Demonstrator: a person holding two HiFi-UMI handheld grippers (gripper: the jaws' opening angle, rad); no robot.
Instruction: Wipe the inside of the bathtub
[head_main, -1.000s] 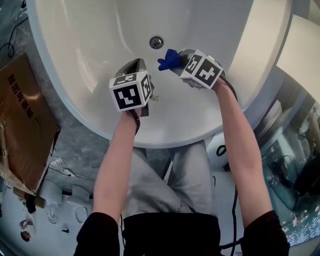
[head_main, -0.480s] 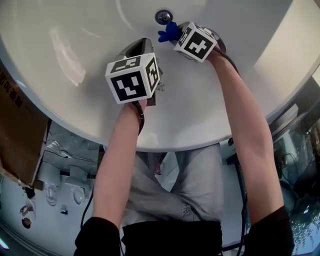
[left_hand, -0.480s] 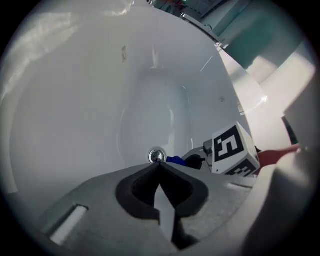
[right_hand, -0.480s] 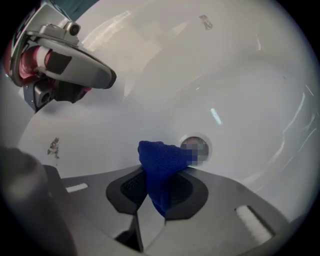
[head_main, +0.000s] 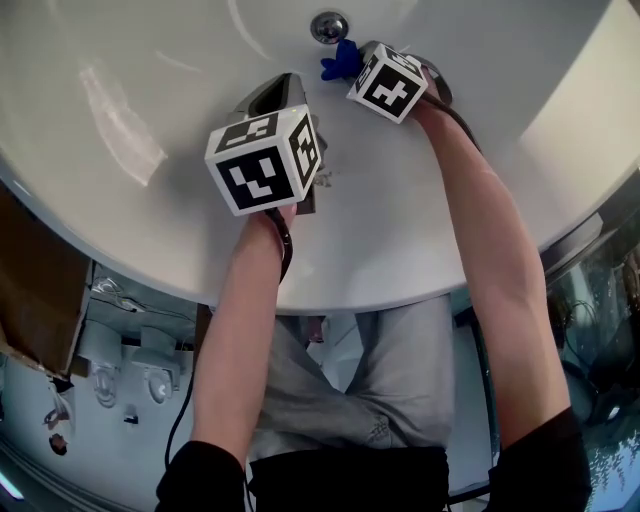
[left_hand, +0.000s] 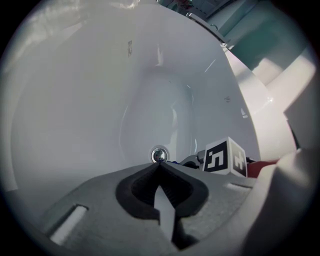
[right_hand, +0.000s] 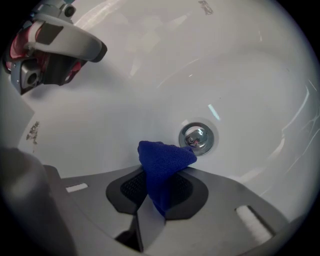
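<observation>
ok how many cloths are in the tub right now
1. A blue cloth is pinched in the right tongs, near the drain. The left tongs are shut and empty. No other cloth shows, though part of the tub is hidden.

Both arms stretch forward; the left tool is closed and empty, the farther right tool pinches a blue cloth.
</observation>
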